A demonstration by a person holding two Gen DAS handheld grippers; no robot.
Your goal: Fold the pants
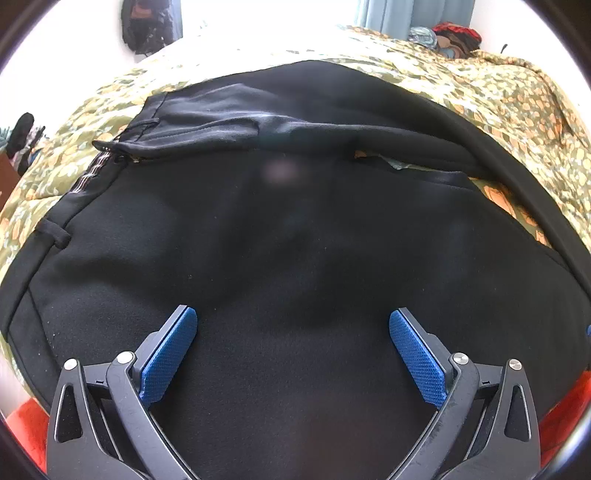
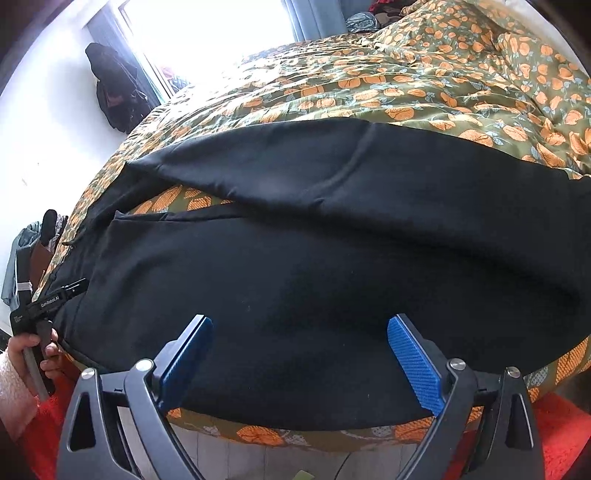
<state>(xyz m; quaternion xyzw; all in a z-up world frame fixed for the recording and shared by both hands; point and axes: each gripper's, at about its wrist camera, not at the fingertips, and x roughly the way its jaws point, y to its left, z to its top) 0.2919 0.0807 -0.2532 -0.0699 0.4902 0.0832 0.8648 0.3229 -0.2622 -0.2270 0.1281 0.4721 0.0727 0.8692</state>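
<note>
Black pants (image 1: 258, 229) lie spread on a bed with an olive and orange floral cover (image 1: 480, 85). In the left wrist view the waistband with belt loops and open zipper (image 1: 110, 151) is at the left, and the two legs run to the right. My left gripper (image 1: 293, 321) is open just above the near hip area, holding nothing. In the right wrist view the two legs (image 2: 332, 258) lie side by side with a gap of cover between them. My right gripper (image 2: 299, 328) is open over the near leg, empty. The left gripper (image 2: 55, 295) and its hand show at far left.
The floral cover (image 2: 406, 81) stretches behind the pants. A bright window (image 2: 207, 33), dark clothes hanging on the wall (image 2: 114, 88) and a clothes pile (image 1: 450, 37) are beyond. A red rug (image 2: 561, 435) lies on the floor at the bed's near edge.
</note>
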